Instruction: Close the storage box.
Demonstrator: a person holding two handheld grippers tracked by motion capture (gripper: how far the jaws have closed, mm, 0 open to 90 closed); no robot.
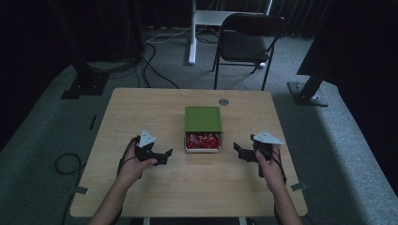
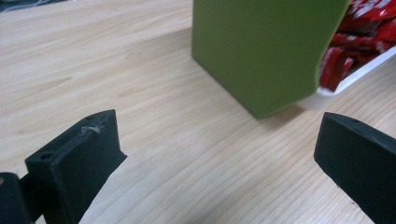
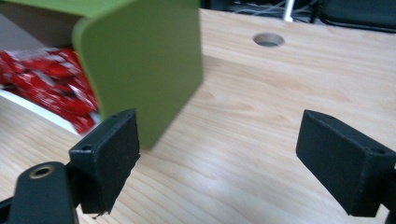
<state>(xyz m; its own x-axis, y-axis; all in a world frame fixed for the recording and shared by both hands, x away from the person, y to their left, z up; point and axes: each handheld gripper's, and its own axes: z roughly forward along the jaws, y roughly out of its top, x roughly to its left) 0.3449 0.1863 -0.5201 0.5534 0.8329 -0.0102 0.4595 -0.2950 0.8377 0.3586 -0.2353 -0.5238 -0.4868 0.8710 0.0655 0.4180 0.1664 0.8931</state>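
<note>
Green-lidded box (image 1: 202,118) sits mid-surface, a bit toward the far edge of the wooden surface (image 1: 197,187); the lid is slid back so the near end of the white tray (image 1: 202,149) is exposed, showing red wrapped packets (image 1: 202,140) packed inside. Left hand-held gripper (image 1: 165,154) hovers just left of the box's near end, held in the left hand (image 1: 136,161), jaws spread wide with nothing between them; the left gripper view shows bare wood between the jaws and the green lid (image 2: 261,51) ahead, red packets (image 2: 359,37) at upper right. Right hand-held gripper (image 1: 238,151) is just right of the box's near end, gripped by the right hand (image 1: 267,164), jaws also wide apart and empty; the right gripper view shows the lid corner (image 3: 140,60) near its left jaw, not touching. Round grommet hole (image 1: 224,101) near the far edge, right of the box. Folding chair (image 1: 248,40) on the floor beyond the surface.
</note>
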